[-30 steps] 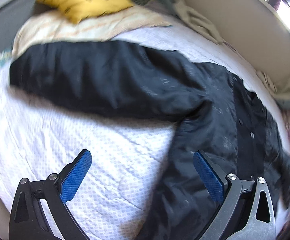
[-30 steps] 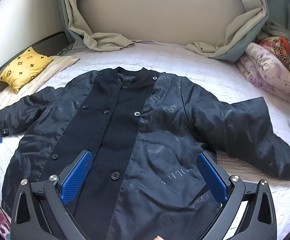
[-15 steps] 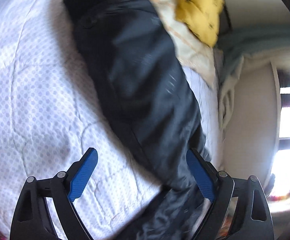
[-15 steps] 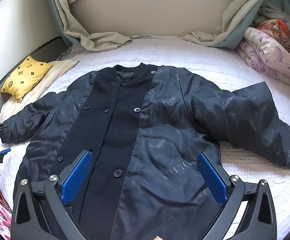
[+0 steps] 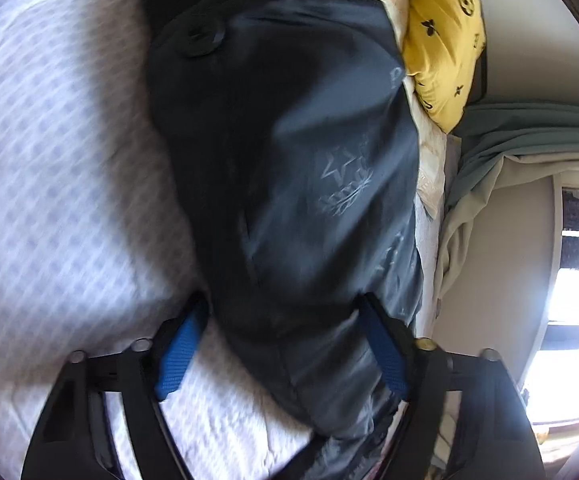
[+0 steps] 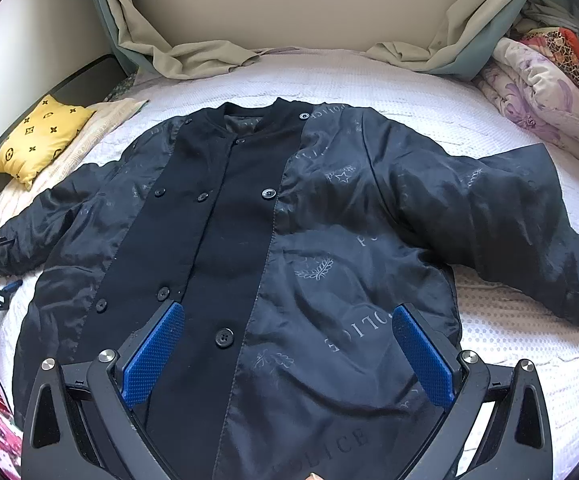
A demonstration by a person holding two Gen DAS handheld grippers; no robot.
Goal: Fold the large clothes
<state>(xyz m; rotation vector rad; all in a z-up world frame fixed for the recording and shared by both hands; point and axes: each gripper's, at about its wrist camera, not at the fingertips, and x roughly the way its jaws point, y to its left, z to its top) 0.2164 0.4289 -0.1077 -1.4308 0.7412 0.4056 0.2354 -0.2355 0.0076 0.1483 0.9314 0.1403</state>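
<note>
— Two grippers, one coat: where does everything lie, from the left?

— Far left on the bed with its white dotted cover sits a yellow cushion with black emblems. Next, the left gripper straddles the cuff end of the sleeve; its blue fingers have just been closing with the sleeve between them, not yet pressing it.

— And the coat itself?

— The large black buttoned coat with shiny printed lining is spread flat, front up, collar toward the beige curtain, sleeves out sideways.

— The other side?

— The right gripper hovers above the hem, fingers spread wide, grasping nothing. A flowered quilt is bunched far right.
</note>
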